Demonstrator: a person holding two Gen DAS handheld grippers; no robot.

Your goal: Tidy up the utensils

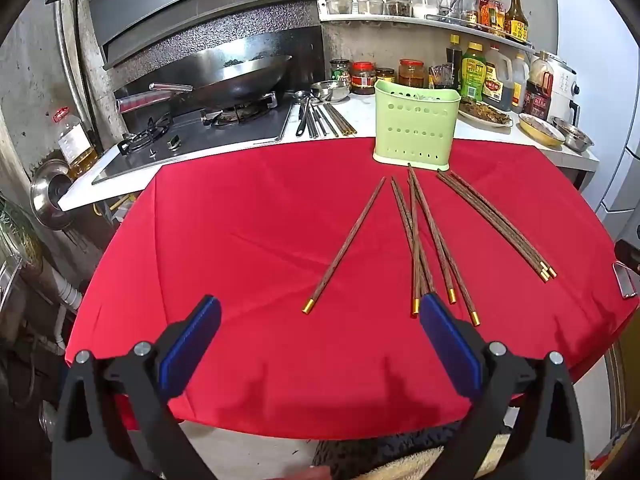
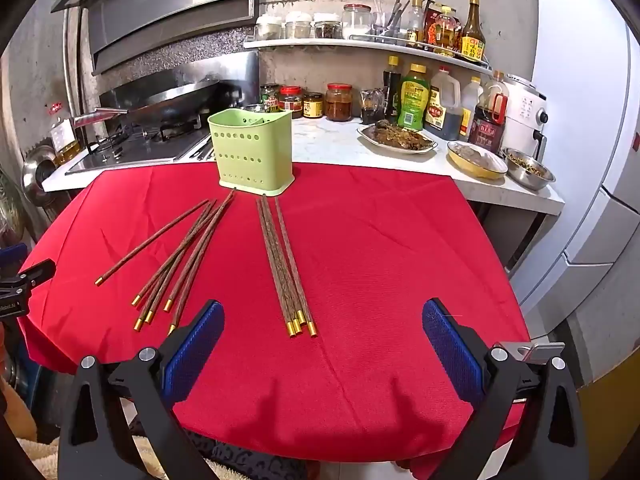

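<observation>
Landmark: green holder (image 1: 416,125) (image 2: 252,149), a perforated plastic utensil caddy standing upright at the far edge of the red cloth (image 1: 260,220) (image 2: 380,260), against the white counter (image 1: 360,130) (image 2: 328,140)
Single chopstick (image 1: 345,245) (image 2: 154,237): lies alone, down and to the left of the holder, gold cap toward the cameras
Crossed chopsticks (image 1: 430,240) (image 2: 188,256): a loose, overlapping heap fanning out from just below the holder's base, tips close to the base, gold caps spread apart
Neat bundle (image 1: 496,224) (image 2: 284,264): four or so chopsticks side by side, starting near the holder's right corner in the left wrist view, apart from the heap
Left gripper (image 1: 320,344): blue pads spread wide, nothing between them, well short of the holder, right pad overlapping the heap's capped ends in view
Right gripper (image 2: 324,344): jaws wide apart, holding nothing, bundle's caps between the pads in view, no contact seen
Behind the holder: wok (image 1: 236,76) on the stove to its left, sauce jars (image 1: 384,76) and bottles to the rear
</observation>
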